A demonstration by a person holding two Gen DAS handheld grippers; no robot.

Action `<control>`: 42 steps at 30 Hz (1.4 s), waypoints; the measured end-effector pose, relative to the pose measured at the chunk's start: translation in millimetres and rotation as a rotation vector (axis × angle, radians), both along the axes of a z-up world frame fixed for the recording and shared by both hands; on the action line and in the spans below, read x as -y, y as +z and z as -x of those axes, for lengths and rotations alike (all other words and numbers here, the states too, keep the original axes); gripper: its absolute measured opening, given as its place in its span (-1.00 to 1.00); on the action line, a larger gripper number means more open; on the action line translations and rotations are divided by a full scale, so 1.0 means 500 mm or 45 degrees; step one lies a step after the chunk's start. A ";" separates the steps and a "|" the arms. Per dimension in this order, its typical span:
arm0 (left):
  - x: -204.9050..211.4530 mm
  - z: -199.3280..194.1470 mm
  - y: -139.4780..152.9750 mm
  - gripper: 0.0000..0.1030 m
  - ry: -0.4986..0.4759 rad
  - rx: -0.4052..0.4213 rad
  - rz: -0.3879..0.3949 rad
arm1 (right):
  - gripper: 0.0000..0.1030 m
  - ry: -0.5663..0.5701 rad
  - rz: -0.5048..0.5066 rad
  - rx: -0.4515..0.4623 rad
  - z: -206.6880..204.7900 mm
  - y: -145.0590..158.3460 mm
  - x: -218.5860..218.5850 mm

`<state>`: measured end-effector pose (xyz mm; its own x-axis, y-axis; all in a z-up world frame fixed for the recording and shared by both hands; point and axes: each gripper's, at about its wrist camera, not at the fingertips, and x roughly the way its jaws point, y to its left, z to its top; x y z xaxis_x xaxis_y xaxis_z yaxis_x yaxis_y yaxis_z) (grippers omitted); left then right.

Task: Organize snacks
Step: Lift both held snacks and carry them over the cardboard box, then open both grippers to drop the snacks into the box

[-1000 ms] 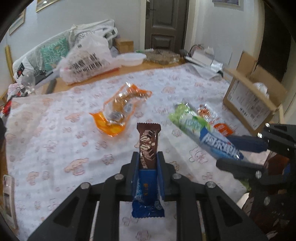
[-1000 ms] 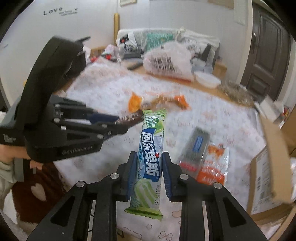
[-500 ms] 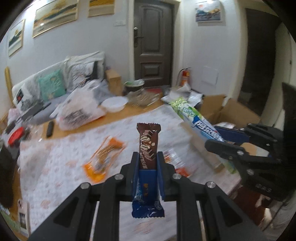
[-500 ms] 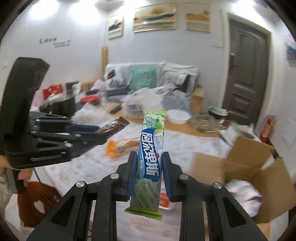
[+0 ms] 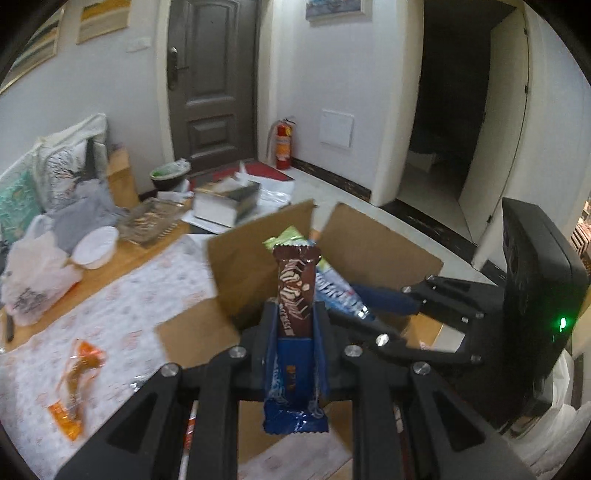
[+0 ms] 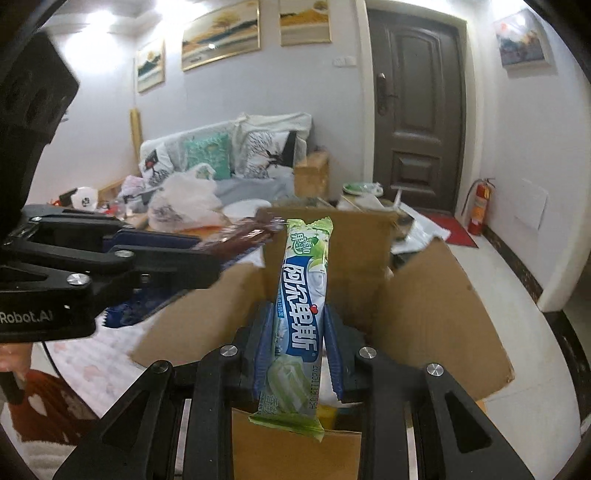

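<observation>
From the left wrist we've got our left claw [image 5: 295,328] clamped on the chocolate bar [image 5: 296,291], hanging over the open cardboard box [image 5: 251,273]; an orange snack [image 5: 75,376] sits on the desk [image 5: 110,317]. From the right wrist, the right claw [image 6: 297,332] pinches the green candy pack [image 6: 303,302] above the same box. The claws are close, so dropping together could bump wrappers or catch a flap.

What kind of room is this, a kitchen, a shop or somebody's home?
Most likely the living room of a home: a sofa piled with cushions, framed paintings on the wall and a panelled front door with a fire extinguisher beside it.
</observation>
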<state>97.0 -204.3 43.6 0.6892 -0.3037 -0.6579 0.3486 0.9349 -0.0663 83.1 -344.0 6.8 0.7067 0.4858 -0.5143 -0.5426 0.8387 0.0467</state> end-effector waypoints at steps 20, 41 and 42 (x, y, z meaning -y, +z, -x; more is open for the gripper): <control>0.049 -0.094 -0.072 -0.69 0.009 -0.132 -0.028 | -0.55 -0.001 -0.001 -0.059 -0.047 -0.044 0.042; 0.002 -0.116 -0.106 -0.46 0.087 -0.172 -0.025 | -0.54 -0.055 0.070 -0.081 -0.037 -0.042 0.046; 0.000 -0.117 -0.106 -0.44 0.088 -0.171 -0.024 | -0.48 -0.056 0.062 -0.077 -0.035 -0.039 0.047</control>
<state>155.3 -204.3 -9.6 0.6134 -0.2454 -0.7507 0.2727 0.9579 -0.0903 100.8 -367.7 -12.7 0.6939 0.4285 -0.5787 -0.5025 0.8638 0.0371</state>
